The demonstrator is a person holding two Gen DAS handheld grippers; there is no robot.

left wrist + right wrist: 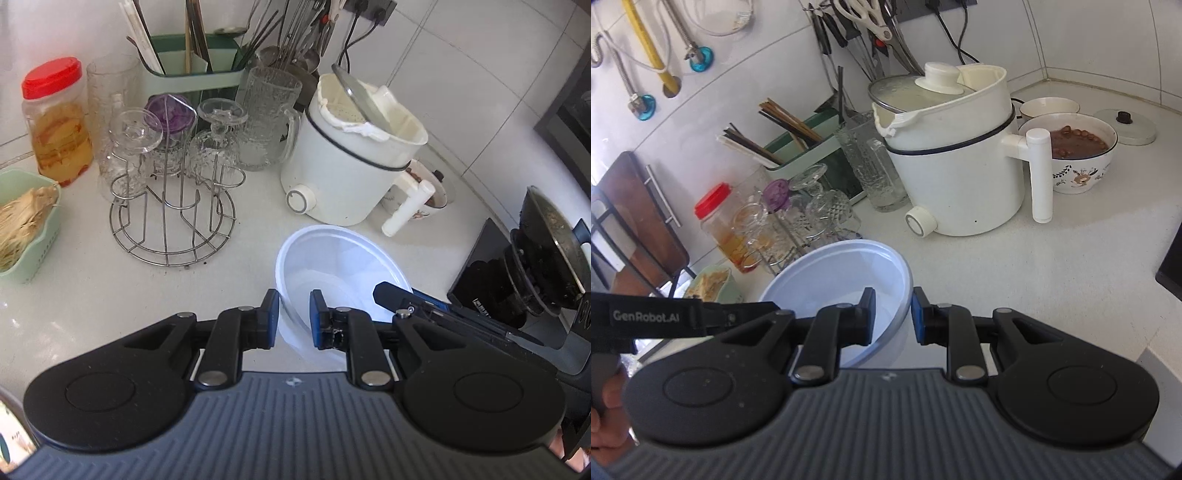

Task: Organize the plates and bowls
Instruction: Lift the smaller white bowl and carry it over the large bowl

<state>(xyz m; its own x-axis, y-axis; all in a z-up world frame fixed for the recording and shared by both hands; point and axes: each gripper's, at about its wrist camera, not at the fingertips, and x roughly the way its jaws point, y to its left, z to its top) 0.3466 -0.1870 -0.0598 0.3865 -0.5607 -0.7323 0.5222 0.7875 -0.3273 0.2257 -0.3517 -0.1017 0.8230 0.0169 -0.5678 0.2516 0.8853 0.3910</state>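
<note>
Over the white counter (pixel 1071 266), both grippers clamp one translucent bowl (pixel 834 280), left gripper (pixel 294 317) and right gripper (pixel 894 314) on opposite rims, only the right view showing a soup bowl (pixel 1075 147) behind the cooker (pixel 960 166), glass rack (pixel 173 206) close by, bare counter toward the right edge.
</note>
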